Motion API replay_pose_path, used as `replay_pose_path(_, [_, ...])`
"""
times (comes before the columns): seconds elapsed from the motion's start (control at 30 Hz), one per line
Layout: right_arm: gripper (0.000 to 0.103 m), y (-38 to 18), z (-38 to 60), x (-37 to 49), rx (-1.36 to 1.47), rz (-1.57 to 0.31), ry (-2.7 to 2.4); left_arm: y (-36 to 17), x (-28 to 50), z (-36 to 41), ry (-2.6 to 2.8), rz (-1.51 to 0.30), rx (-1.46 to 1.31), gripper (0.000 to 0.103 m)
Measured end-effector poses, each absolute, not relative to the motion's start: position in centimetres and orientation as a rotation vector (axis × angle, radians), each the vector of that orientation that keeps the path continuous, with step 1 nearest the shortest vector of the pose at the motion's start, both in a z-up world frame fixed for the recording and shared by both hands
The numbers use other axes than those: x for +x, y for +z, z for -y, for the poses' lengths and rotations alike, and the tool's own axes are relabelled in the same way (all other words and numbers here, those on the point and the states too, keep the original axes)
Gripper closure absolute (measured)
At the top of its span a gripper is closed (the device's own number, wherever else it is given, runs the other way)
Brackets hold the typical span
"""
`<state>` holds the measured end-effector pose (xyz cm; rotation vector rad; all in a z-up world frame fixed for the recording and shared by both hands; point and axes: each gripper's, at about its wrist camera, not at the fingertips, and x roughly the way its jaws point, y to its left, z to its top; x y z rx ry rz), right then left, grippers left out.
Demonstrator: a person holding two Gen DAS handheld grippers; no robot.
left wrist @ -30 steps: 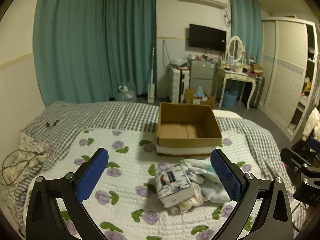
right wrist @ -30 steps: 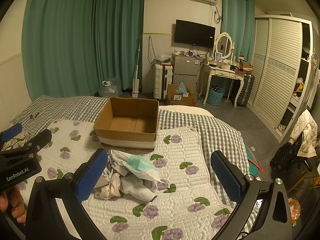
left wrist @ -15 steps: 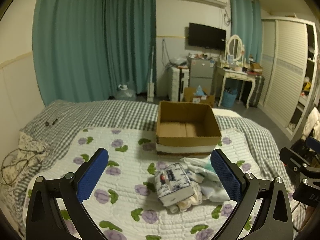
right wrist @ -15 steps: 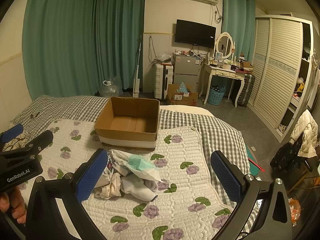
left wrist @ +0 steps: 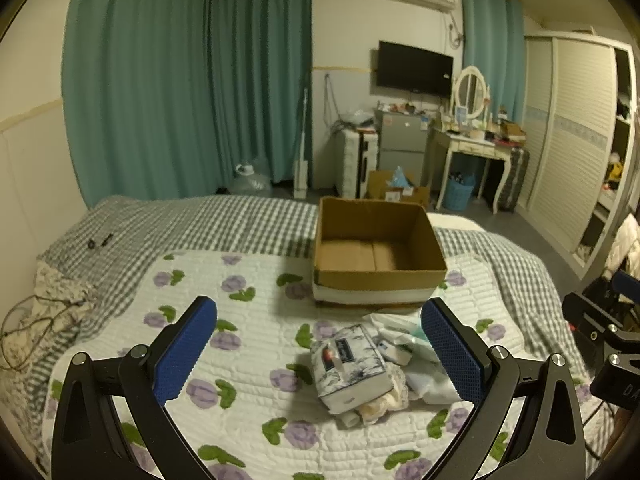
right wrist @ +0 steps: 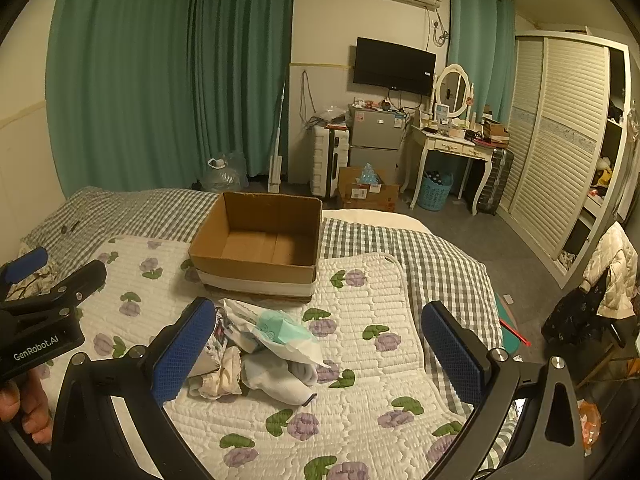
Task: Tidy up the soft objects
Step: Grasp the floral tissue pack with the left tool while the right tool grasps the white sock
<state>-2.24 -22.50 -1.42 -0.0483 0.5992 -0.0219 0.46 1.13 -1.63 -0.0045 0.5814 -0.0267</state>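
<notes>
Evidently nothing is gripped yet: the left gripper (left wrist: 319, 354) and right gripper (right wrist: 318, 356) both hover spread wide and empty above the pile of soft things (right wrist: 260, 354), a crumpled heap of pale cloth and limp packets on the quilted flowered bedcover (left wrist: 248, 344). Just beyond stands the cardboard box (right wrist: 260, 246), stiff, square, open-topped and empty, seemingly meant to receive them.
</notes>
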Motion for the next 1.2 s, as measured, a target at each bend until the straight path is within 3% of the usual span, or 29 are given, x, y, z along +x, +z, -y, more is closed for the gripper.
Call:
replay_pose_path(0.37, [0.0, -5.1, 23.2, 1.2, -0.069, -0.687, -0.013, -6.1, 4.1, -0.8, -0.024, -0.71, 0.036, 0.0])
replay_pose_path(1.2, [0.0, -20.8, 20.5, 7.0, -0.176, -1.039, 0.144, -17.0, 10.6, 2.0, -0.098, -1.006, -0.033, 0.0])
